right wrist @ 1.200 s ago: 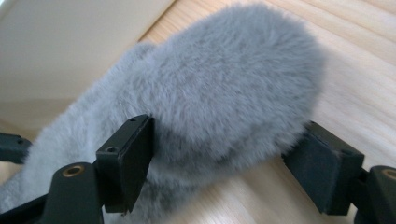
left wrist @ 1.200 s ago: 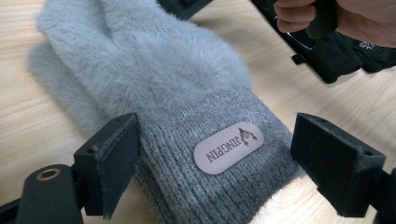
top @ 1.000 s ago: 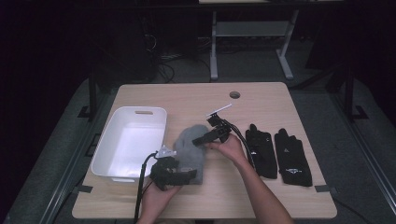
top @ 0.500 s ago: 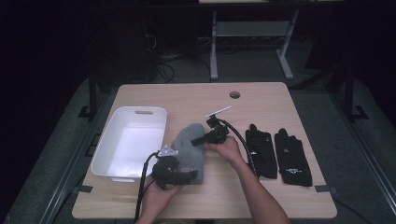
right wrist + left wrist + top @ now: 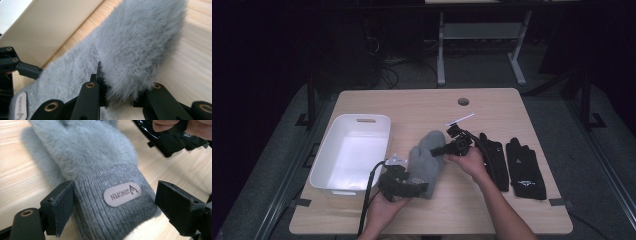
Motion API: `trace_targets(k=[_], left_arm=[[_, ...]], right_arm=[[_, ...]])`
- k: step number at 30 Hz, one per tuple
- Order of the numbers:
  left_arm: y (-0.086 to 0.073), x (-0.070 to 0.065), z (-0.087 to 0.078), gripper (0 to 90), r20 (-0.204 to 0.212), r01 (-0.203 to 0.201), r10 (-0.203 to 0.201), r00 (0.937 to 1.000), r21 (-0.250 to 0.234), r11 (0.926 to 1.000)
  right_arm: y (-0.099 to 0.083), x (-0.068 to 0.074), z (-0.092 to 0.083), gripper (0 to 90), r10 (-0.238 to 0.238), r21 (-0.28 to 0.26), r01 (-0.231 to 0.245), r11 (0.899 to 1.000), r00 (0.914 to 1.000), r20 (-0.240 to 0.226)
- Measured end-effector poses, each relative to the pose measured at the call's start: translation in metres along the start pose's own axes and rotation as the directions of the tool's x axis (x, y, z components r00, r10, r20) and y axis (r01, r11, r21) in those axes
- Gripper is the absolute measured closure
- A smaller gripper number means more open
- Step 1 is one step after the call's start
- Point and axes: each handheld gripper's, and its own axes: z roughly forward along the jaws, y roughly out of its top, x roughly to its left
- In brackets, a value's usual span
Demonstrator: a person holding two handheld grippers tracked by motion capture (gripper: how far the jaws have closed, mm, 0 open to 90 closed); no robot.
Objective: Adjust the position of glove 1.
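Our right gripper (image 5: 438,149) has just been closing and now pinches the furry tip of the grey mitten (image 5: 426,159). Our left gripper (image 5: 116,207) stands spread around the mitten's cuff (one pad touching). The mitten lies on the table (image 5: 422,107), beside the white bin (image 5: 362,122).

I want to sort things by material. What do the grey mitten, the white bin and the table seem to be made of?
Grey mitten: probably fluffy faux fur, long soft nap; its cuff looks rib-knitted, with a matte, leather-like label.
White bin: likely plastic, smooth moulded walls and a cut handle slot.
Table: light wood or wood-look laminate, visible grain.
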Motion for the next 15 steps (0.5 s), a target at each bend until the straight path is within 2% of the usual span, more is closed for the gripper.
trace_targets(k=[7, 8, 10, 15], left_arm=[[0.004, -0.002, 0.004, 16.3, 0.032, 0.024, -0.024, 0.9992, 0.006, 0.9997], [0.006, -0.003, 0.003, 16.3, 0.052, 0.039, -0.039, 0.9979, -0.004, 0.9992], [0.008, -0.004, 0.002, 16.3, 0.067, 0.04, -0.04, 0.997, -0.001, 0.9992], [0.013, -0.007, -0.001, 16.3, 0.081, 0.046, -0.045, 0.9957, -0.012, 0.9989]], right_arm=[[-0.011, -0.007, -0.018, 73.9, -0.002, -0.001, 0.002, 1.0, 0.9995, 0.032], [-0.012, -0.008, -0.019, 73.9, -0.005, -0.003, 0.005, 1.0, 0.9995, 0.032], [-0.015, -0.01, -0.022, 73.9, -0.006, -0.01, 0.006, 1.0, 0.9992, 0.039], [-0.019, -0.013, -0.022, 73.8, 0.002, -0.018, -0.001, 1.0, 0.9993, 0.037]])
